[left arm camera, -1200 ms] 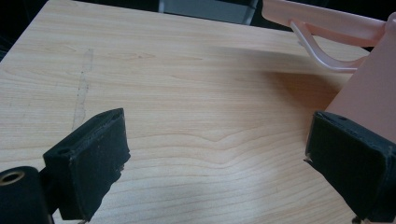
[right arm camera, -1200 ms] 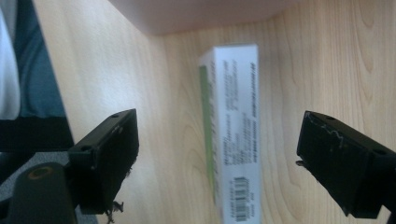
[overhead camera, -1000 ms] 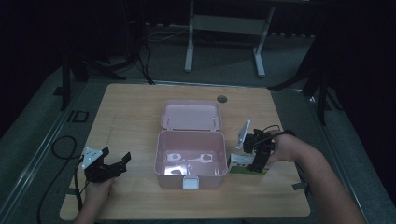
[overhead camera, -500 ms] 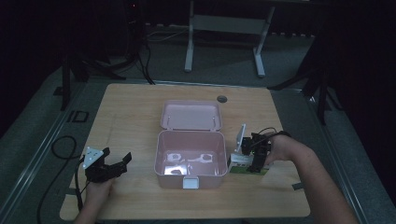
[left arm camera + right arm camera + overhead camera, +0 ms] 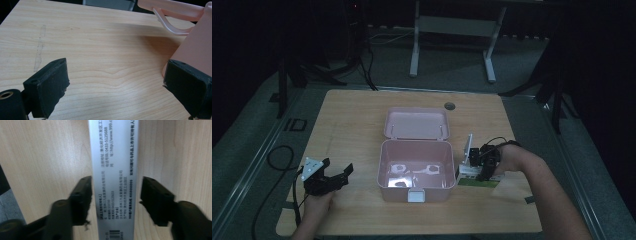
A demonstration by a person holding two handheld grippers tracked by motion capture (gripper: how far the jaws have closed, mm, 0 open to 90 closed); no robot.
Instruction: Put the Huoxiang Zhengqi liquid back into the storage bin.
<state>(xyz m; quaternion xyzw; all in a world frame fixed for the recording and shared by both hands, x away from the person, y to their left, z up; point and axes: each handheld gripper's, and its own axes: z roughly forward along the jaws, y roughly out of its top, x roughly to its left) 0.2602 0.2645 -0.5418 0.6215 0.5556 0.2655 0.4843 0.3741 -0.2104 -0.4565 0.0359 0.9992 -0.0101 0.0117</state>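
Your right tongs' view cuts the medicine box [image 5: 113, 177] off top and bottom; its small print is blurred.

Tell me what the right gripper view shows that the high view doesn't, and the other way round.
Right gripper view alone: the small print and barcode on the white face of the medicine box, and a gap between each black pad and the box, so the jaws stand open around it.

High view alone: the open pink case with its lid lying back, the left gripper resting open left of it, and the person's forearms.

Both: the right gripper, the medicine box beside the case, and the wooden table.
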